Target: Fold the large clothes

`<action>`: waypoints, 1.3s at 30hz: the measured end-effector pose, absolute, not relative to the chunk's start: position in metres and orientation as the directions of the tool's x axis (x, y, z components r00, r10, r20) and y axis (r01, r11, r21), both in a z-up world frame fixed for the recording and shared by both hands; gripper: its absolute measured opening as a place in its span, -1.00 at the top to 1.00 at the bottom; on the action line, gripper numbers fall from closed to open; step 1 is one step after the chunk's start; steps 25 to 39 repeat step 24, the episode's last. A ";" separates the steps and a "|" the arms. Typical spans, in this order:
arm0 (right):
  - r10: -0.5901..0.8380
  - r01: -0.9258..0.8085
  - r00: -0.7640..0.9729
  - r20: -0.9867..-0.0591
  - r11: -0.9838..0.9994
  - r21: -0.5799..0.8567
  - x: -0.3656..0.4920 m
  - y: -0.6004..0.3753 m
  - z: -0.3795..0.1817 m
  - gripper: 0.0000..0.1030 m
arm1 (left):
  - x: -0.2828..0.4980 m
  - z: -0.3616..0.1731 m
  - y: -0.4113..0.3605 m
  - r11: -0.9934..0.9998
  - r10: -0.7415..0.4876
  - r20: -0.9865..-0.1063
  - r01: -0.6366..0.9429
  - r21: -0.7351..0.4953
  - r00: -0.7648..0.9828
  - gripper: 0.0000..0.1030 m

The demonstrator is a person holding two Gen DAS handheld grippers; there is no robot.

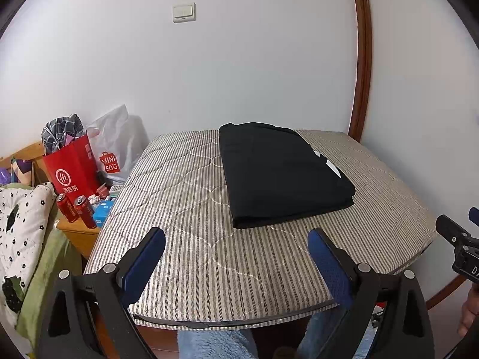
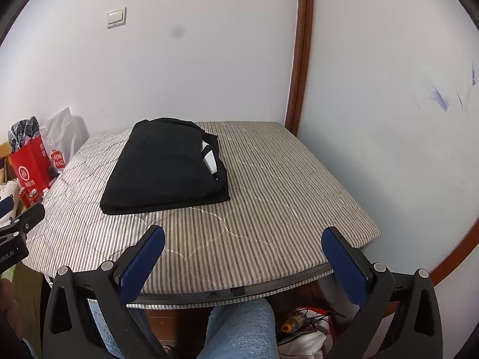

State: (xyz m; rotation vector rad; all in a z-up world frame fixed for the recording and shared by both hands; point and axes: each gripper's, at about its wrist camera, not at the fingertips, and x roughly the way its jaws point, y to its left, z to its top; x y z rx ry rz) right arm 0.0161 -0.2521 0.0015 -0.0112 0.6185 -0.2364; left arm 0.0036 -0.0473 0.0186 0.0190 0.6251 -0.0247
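Observation:
A black garment (image 1: pixel 281 176) lies folded into a thick rectangle on the striped mattress pad (image 1: pixel 179 209), toward its far middle. It also shows in the right wrist view (image 2: pixel 164 167), with a white patch at its right edge. My left gripper (image 1: pixel 236 239) is open and empty, held over the pad's near edge, short of the garment. My right gripper (image 2: pixel 242 237) is open and empty, also at the near edge, to the right of the garment. The right gripper's body shows at the right edge of the left wrist view (image 1: pixel 461 242).
The pad (image 2: pixel 269 194) sits in a corner, with a white wall behind and to the right. At the left stand a red bag (image 1: pixel 71 167), a white plastic bag (image 1: pixel 119 140), two red cans (image 1: pixel 76 212) and a wooden nightstand (image 1: pixel 77 233). Blue-clad legs (image 2: pixel 239 329) are below.

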 end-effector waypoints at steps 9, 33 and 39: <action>-0.223 0.214 0.790 -0.571 0.973 -0.084 0.016 -0.253 0.002 -0.99 | 0.003 0.020 -0.045 1.000 -0.019 -0.587 0.027 0.005 0.810 -0.87; -0.217 0.205 0.795 -0.567 0.975 -0.085 0.015 -0.253 0.002 -0.99 | 0.006 0.019 -0.042 0.999 -0.030 -0.594 0.030 -0.010 0.804 -0.87; -0.217 0.205 0.795 -0.567 0.975 -0.085 0.015 -0.253 0.002 -0.99 | 0.006 0.019 -0.042 0.999 -0.030 -0.594 0.030 -0.010 0.804 -0.87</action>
